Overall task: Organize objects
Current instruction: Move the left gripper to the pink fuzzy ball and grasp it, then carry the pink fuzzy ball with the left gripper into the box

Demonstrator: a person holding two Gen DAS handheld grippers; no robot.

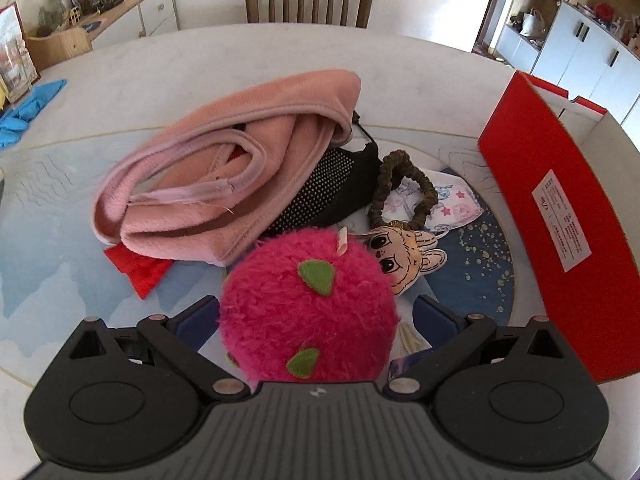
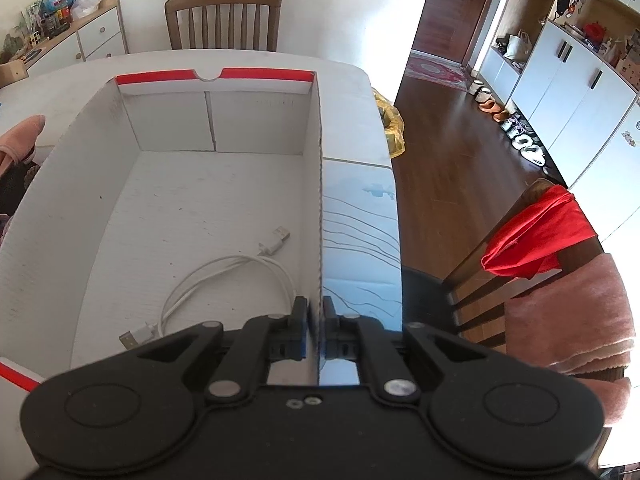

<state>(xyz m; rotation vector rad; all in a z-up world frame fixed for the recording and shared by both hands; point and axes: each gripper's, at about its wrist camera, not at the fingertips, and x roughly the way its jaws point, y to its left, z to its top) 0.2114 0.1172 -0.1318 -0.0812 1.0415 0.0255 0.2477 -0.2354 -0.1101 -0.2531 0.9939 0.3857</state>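
Observation:
My left gripper [image 1: 310,316] is closed around a fluffy magenta plush ball [image 1: 308,304] with green leaf patches, held just above the table mat. Beyond it lie a folded pink fleece [image 1: 224,176], a black studded pouch [image 1: 332,192], a brown scrunchie [image 1: 404,188], a cartoon face charm [image 1: 404,256], a printed packet [image 1: 452,204] and a red cloth [image 1: 136,268]. The red and white cardboard box [image 1: 552,200] stands at the right. My right gripper [image 2: 316,332] is shut on the box's right wall [image 2: 316,200]. A white USB cable [image 2: 224,280] lies inside the box.
A wooden chair [image 1: 310,0] stands behind the table. A blue cloth [image 1: 28,108] lies at the far left. In the right wrist view the table edge [image 2: 394,200] is just right of the box, with a chair [image 2: 532,240] draped in red and pink cloths beyond.

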